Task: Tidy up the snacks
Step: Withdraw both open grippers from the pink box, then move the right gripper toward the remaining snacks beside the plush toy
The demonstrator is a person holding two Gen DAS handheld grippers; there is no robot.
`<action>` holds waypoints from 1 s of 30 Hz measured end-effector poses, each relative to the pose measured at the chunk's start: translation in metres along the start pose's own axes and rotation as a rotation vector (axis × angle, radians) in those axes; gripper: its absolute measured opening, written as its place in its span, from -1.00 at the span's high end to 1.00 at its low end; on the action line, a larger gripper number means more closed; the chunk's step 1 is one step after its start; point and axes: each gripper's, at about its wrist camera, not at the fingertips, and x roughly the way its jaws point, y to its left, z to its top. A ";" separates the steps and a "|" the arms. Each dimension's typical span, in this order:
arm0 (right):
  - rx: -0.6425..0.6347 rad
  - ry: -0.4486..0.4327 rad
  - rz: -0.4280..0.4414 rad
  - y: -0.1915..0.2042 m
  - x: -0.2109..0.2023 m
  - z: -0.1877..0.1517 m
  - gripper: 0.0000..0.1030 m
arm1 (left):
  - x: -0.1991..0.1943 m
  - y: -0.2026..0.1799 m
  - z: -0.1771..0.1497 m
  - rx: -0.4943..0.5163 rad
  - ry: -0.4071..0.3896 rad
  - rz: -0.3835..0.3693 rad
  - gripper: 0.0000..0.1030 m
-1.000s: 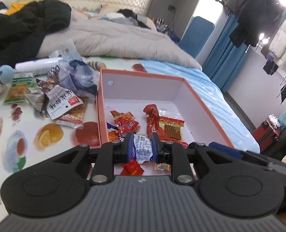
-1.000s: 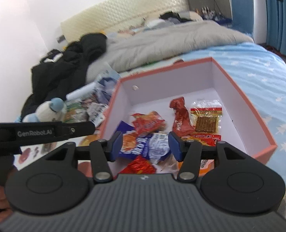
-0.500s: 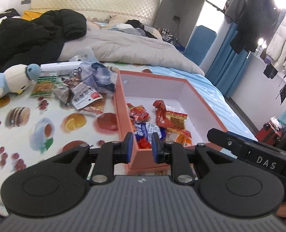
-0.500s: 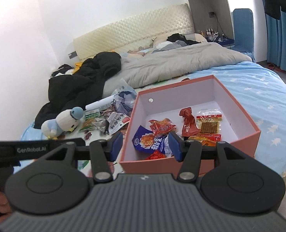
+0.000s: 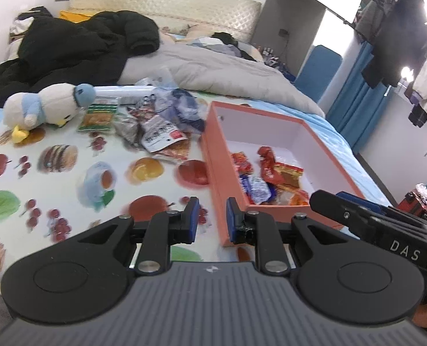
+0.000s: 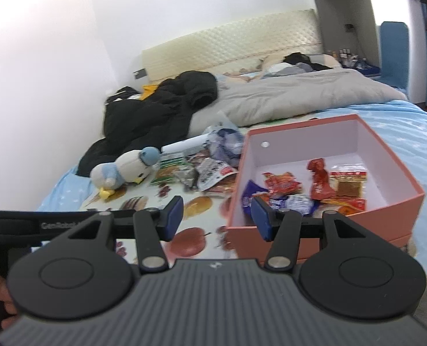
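An orange box (image 5: 212, 155) with a white inside lies on the bed and holds several wrapped snacks (image 5: 271, 178). More loose snack packets (image 5: 155, 132) are heaped on the fruit-print cloth (image 5: 69, 178) left of the box. My left gripper (image 5: 212, 216) hangs over the cloth at the box's near left corner, open by a narrow gap with nothing in it. My right gripper (image 6: 217, 217) stands open and empty in front of the box (image 6: 386, 206), whose snacks (image 6: 300, 190) show past its right finger. The loose packets (image 6: 207, 170) lie beyond its left finger.
A white and blue plush bird (image 5: 46, 106) lies left of the loose packets. Behind it are a black jacket (image 5: 69, 49) and a grey duvet (image 5: 213, 72). The other gripper's black body (image 5: 386, 230) reaches in at the right of the left wrist view. Clothes hang at the far right.
Both grippers have drawn back from above the box, so it now looks smaller and farther off. The left view has swung left over the cloth. Neither jaw gap has changed.
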 end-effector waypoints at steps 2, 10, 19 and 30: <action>-0.002 0.007 0.008 0.006 0.002 -0.005 -0.07 | -0.003 0.009 -0.003 -0.013 0.001 0.018 0.55; -0.020 0.029 0.068 0.028 0.014 -0.020 -0.07 | -0.010 0.043 -0.019 -0.083 -0.022 0.072 0.55; -0.100 0.084 0.123 0.049 0.041 -0.024 -0.07 | 0.006 0.088 -0.039 -0.162 -0.026 0.128 0.03; -0.164 0.102 0.098 0.042 0.103 -0.001 -0.54 | 0.089 0.127 -0.019 -0.035 -0.040 0.076 -0.45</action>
